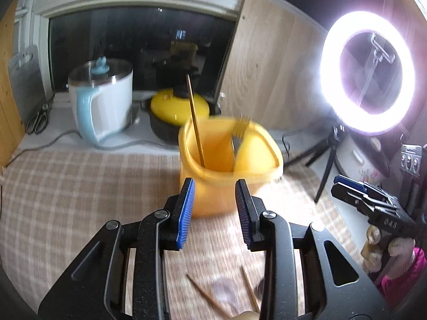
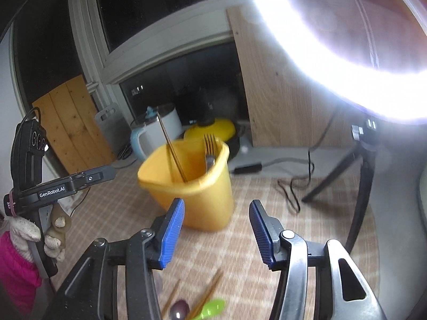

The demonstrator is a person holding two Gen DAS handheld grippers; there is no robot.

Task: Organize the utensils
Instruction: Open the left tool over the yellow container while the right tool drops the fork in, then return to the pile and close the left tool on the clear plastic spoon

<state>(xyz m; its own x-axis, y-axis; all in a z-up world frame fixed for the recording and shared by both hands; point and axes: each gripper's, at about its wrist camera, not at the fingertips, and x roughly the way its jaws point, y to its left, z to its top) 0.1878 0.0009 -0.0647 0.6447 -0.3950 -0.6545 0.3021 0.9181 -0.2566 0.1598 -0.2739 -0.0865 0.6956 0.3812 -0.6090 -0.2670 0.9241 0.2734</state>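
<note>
**Utensils partly gathered in the yellow cup**

Kettle (image 1: 102, 101), white with a pale blue handle, stands far left on the sill, scissors (image 1: 38, 120) lying beside it. Just to its right sits a dark pot under a yellow lid (image 1: 178, 106). In front of these, on the checked tablecloth (image 1: 66, 186), stands the yellow cup (image 1: 226, 176), holding one upright chopstick (image 1: 196, 122) at its left side and a fork (image 2: 210, 146), tines up, at its right.

The left gripper (image 1: 214, 213) points at the cup from close by, its blue pads apart with nothing between them. Below it two more chopsticks (image 1: 205, 294) lie loose on the cloth, with a dark spoon (image 2: 179, 310) and a green spoon (image 2: 212, 309) among them in the right wrist view.

The right gripper (image 2: 216, 229) also faces the cup, jaws spread wide and empty. Farther right a ring light (image 1: 367, 72) glares on its tripod (image 1: 327, 165).
</note>
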